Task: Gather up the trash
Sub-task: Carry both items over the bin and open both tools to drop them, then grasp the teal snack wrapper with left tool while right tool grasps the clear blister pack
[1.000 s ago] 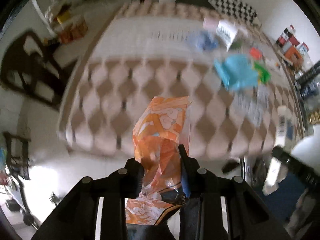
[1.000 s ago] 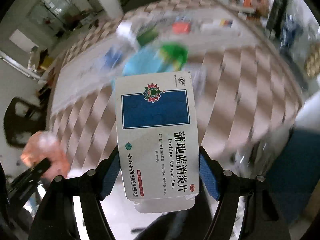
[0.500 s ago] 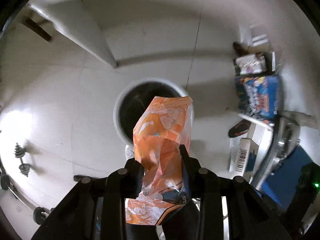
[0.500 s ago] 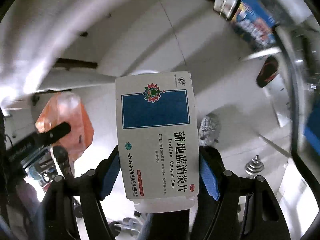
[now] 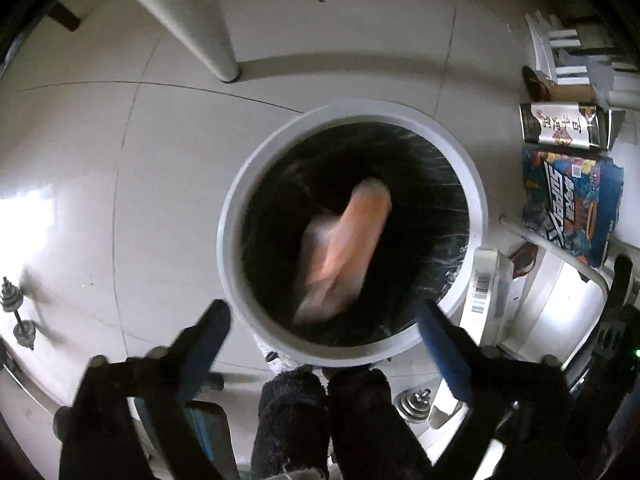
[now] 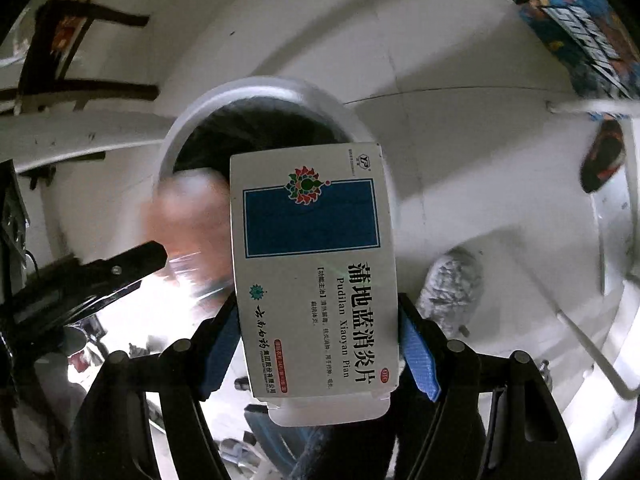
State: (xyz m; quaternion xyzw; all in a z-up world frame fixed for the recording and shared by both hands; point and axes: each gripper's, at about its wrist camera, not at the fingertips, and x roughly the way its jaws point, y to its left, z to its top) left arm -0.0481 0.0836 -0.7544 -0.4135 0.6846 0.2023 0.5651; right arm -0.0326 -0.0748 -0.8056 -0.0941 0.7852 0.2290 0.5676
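- Now, on the left wrist view, my left gripper [image 5: 320, 320] has just sprung its jaws wide, and nothing sits between them any more.
- The orange snack wrapper [image 5: 344, 248] is loose and blurred, falling inside the black-lined mouth of the white trash bin [image 5: 232, 216], directly ahead of the jaws on the floor.
- Its long axis runs diagonally from lower left to upper right within the bin's opening.
- Beside the bin, a blue printed box [image 5: 568, 208] stands off to the right, well apart from the drop.
- On the right wrist view, my right gripper [image 6: 316, 356] is clenched on the medicine box [image 6: 312, 264], blue pads pressing both long edges.
- That box stands lengthwise along the fingers, its far end overlapping the bin's rim [image 6: 280, 88] from the near side.
- The bin's opening lies ahead and slightly left of the box, so I judge the right hand needs to carry forward before releasing.
- At left the other gripper's black finger [image 6: 132, 260] shows, with the orange blur beside it.
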